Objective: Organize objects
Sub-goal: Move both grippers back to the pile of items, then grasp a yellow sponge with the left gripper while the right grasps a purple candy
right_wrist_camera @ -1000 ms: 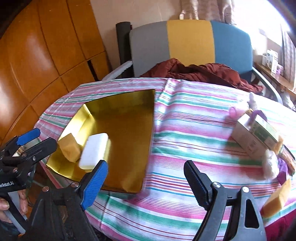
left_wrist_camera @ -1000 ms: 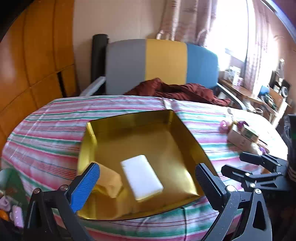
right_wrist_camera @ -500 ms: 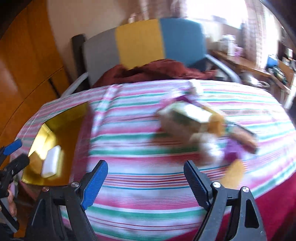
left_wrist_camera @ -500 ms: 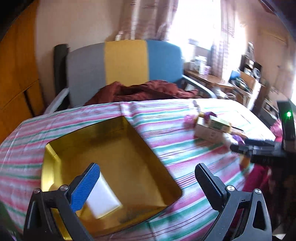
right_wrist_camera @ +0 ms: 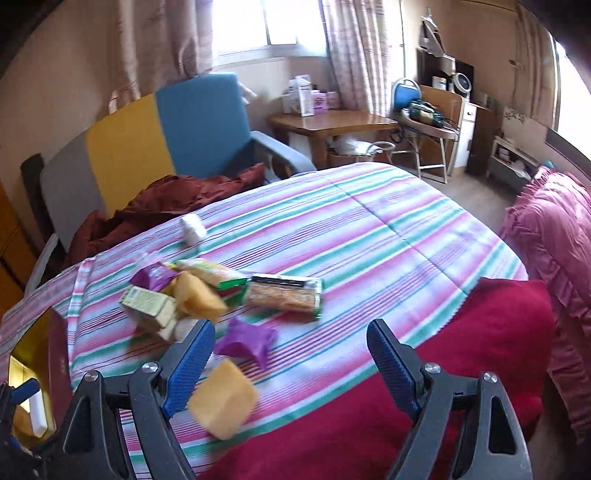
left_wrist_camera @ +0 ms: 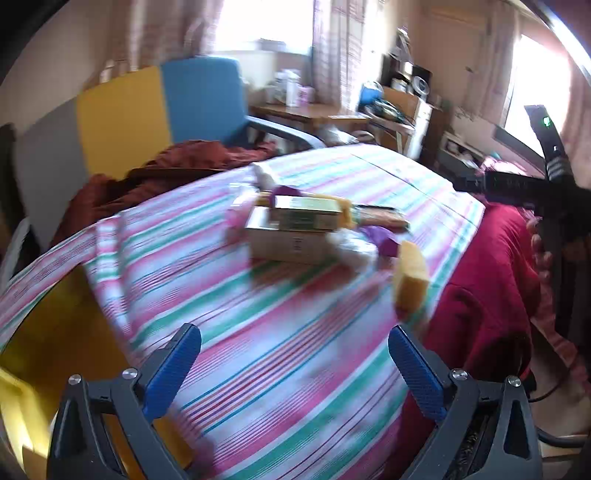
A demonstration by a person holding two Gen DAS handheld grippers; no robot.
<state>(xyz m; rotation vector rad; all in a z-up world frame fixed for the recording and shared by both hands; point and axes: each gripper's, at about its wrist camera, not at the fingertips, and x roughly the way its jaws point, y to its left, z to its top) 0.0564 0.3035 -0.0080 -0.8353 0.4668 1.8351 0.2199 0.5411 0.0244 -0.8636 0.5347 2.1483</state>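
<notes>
a chair [right_wrist_camera: 155, 136] with grey, yellow and blue back panels stands behind the table, and a dark red cloth [right_wrist_camera: 166, 203] lies bunched on its seat. patterned curtains [right_wrist_camera: 354, 51] hang beside a bright window [right_wrist_camera: 269, 22]. a wooden side table [right_wrist_camera: 328, 123] under the window carries small white and pink boxes [right_wrist_camera: 306, 98]. further right is a cluttered wooden stand [right_wrist_camera: 432, 114] with what may be a small fan on top, though it is too small to tell. a pink quilted cover [right_wrist_camera: 554, 229] lies at the right edge.
</notes>
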